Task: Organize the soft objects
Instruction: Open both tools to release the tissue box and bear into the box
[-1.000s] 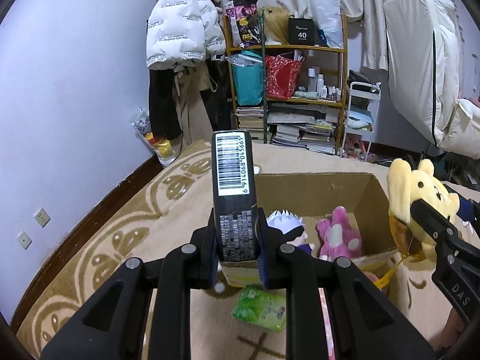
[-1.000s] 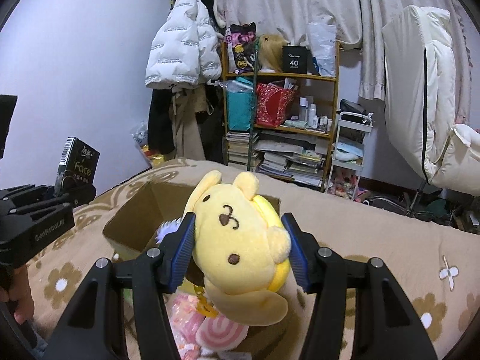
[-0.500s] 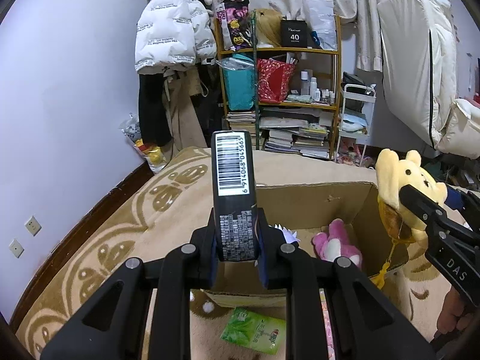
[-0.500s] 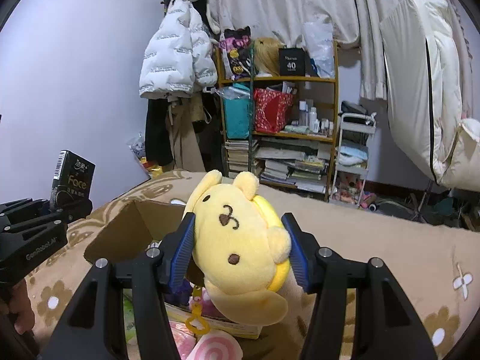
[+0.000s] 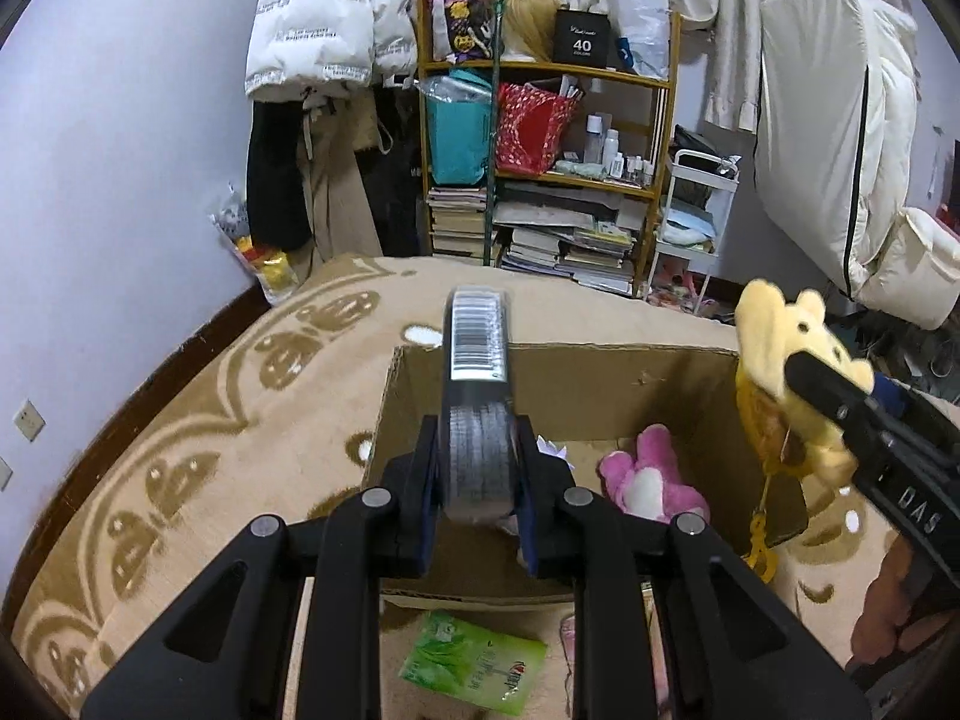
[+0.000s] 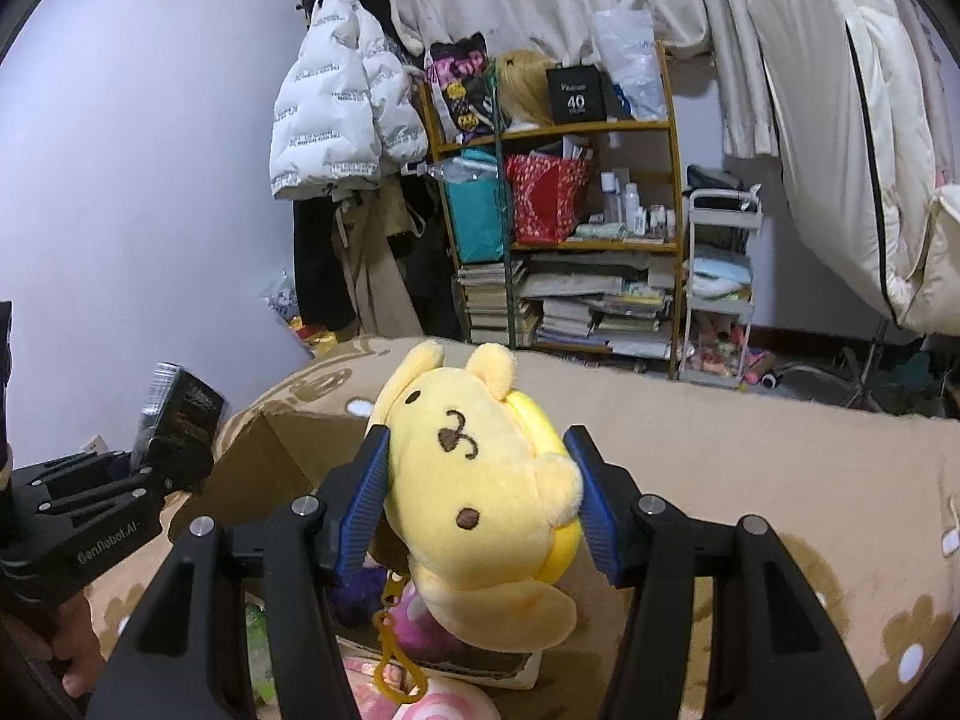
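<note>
Nearest, in the left wrist view, a flat green glossy sachet [image 5: 474, 669] is seen lying on the beige pile carpet with brown leaf pattern [image 5: 198, 438], at 6 o'clock from the box.

The left gripper [image 5: 478, 477], of matt black plastic with blue ribbed pads, is pressed tight on a slim dark rectangular packet with a white barcode label [image 5: 477, 396]; the packet is held upright, its top blurred, over the near wall of the box. In the right wrist view the same packet [image 6: 177, 426] is seen at 9 o'clock, tilted.

The right gripper [image 6: 477, 495] is closed on a round yellow plush dog with stitched brown face [image 6: 480, 492], the pads sunk into its soft sides; a yellow plastic clip [image 6: 393, 663] is hung beneath it. From the left wrist view this plush [image 5: 792, 384] is found at 3 o'clock, above the right wall of the box.

An open brown corrugated cardboard box [image 5: 576, 384] is set on the carpet beyond the jaws. Inside, toward 2 o'clock, a fuzzy pink-and-white plush toy [image 5: 648, 477] is lying on the floor of the box.

Farthest, at 12 o'clock, a wooden shelf unit stacked with books and bags [image 5: 546, 174] is stood against the wall, with a white quilted puffer jacket [image 5: 327, 24] hung at 11 o'clock.
</note>
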Demonstrator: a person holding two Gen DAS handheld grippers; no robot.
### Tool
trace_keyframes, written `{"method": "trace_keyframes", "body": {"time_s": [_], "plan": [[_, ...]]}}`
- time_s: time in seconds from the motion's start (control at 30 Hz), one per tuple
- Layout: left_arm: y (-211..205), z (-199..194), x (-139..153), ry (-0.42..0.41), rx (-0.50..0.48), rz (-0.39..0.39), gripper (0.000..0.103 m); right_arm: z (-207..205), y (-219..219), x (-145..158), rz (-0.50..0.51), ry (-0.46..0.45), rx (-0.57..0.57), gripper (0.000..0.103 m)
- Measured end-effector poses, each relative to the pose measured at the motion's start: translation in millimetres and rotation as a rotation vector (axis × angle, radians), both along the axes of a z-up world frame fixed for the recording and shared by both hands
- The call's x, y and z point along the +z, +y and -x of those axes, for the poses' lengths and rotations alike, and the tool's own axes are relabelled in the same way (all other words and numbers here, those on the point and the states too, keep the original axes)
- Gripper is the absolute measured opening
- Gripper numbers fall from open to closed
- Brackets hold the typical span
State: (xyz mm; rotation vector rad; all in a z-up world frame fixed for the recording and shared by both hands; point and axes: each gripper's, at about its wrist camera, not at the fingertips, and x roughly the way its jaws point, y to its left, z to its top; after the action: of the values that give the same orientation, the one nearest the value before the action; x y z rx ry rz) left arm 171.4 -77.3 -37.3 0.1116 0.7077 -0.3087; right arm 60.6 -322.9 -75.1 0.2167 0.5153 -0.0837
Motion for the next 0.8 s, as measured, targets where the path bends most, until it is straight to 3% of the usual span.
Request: {"method": "trace_keyframes", "body": {"time_s": [0.2, 0.33, 0.4, 0.47, 0.8], "plan": [[-3, -1, -8, 0.028, 0.003, -0.033, 0.022, -5, 1, -13, -0.070, 0.048, 0.052, 0.065], [-4, -1, -14, 0.060, 0.011, -0.062, 0.026, -7, 4, -20, -0.062, 0.076, 0.059, 0.067], [-3, -1, -15, 0.076, 0.030, -0.079, 0.046, -8, 3, -22, -0.068, 0.089, 0.063, 0.068], [0, 1, -14, 0.063, 0.065, -0.090, 0.056, -8, 2, -22, -0.079, 0.097, 0.068, 0.069], [10, 15, -6, 0.073, 0.076, -0.105, 0.068, 1, -4, -12, -0.117, 0.094, 0.057, 0.092]]}}
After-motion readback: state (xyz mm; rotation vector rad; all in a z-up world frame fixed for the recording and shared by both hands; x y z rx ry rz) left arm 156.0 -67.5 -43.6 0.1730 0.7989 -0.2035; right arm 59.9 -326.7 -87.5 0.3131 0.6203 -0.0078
